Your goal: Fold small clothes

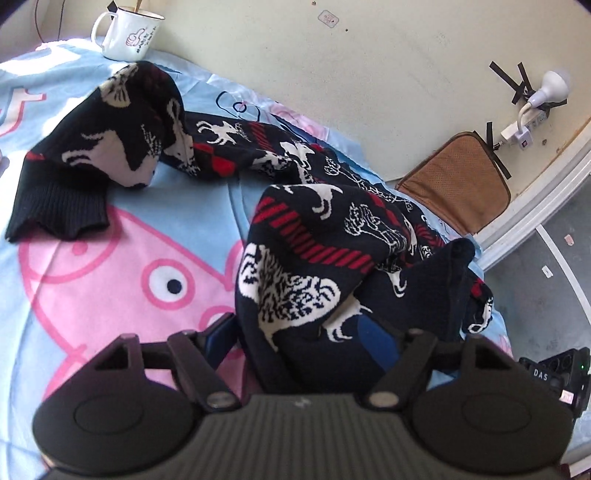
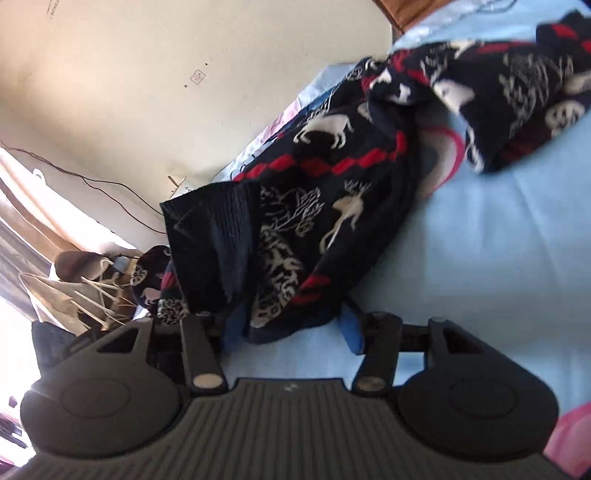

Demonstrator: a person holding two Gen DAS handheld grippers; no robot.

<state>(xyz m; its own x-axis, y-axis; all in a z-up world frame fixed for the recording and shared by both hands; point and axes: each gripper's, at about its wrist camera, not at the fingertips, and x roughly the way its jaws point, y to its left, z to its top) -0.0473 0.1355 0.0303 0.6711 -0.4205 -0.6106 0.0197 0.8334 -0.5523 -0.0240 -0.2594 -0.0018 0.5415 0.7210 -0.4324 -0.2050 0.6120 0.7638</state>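
A dark navy knitted sweater with white deer and red stripes lies crumpled on a light-blue blanket with a pink cartoon pig. One sleeve with a ribbed cuff stretches out to the far left. My left gripper is open, with a bunched part of the sweater lying between its blue pads. In the right wrist view, the sweater and its ribbed hem sit between the fingers of my right gripper, which is open too. Its blue pads stand apart from the cloth's sides.
A white enamel mug stands at the blanket's far left corner by the wall. A brown cushion leans past the blanket's far right edge, under a taped power strip with a lamp. A black device sits low on the right. Bags and cords clutter the right wrist view's left.
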